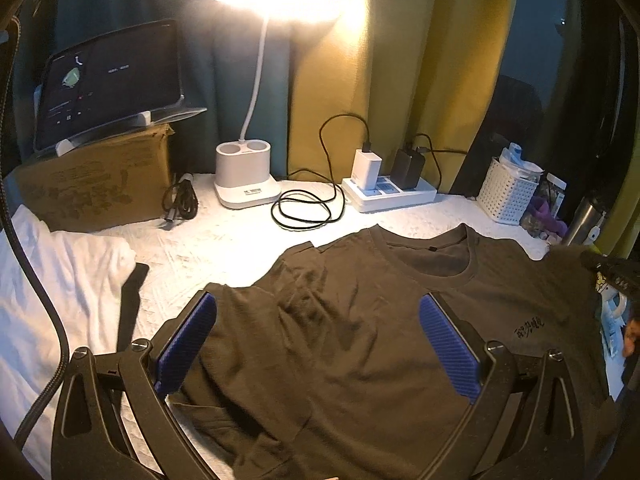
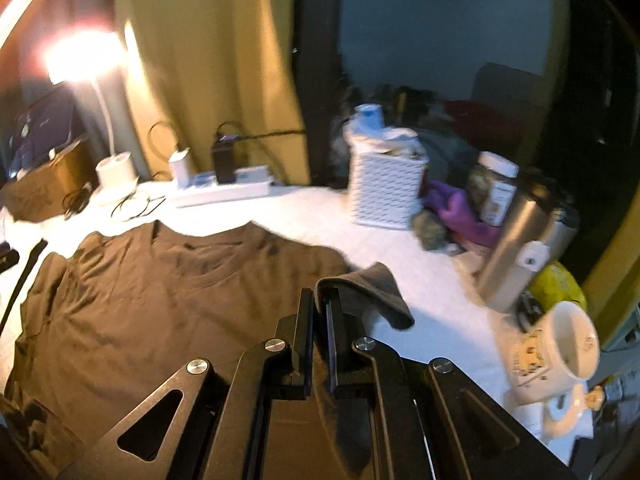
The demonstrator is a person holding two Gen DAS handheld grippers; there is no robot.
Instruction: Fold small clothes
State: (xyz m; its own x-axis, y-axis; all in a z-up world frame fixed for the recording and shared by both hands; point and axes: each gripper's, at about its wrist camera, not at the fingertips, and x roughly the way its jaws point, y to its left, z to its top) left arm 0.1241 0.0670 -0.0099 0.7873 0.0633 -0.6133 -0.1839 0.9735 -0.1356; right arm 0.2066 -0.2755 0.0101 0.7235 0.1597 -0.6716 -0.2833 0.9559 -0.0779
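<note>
Lying front-up on the white cover (image 1: 224,248), the brown T-shirt (image 1: 360,320) spreads across the middle, neck toward the lamp (image 1: 246,176) and power strip (image 1: 390,194); its sleeve on the left-gripper side is folded in over the chest, with creases there; the left gripper (image 1: 318,336) hangs above the shirt with its blue pads (image 1: 448,348) spread wide and nothing between them; the right gripper (image 2: 320,320) is clenched on the other sleeve (image 2: 376,292), a fold of brown cloth pinched between its pads and lifted off the cover, the loose end drooping to the right of the fingers; white cloth (image 1: 60,300) lies bunched at the left edge, beside a cardboard box (image 1: 96,184) that carries a tablet (image 1: 108,80); a black cable (image 1: 308,208) coils in front of the strip; a white basket (image 2: 384,188), a steel flask (image 2: 520,248) and a mug (image 2: 568,344) stand off to the right, apart from the shirt.
</note>
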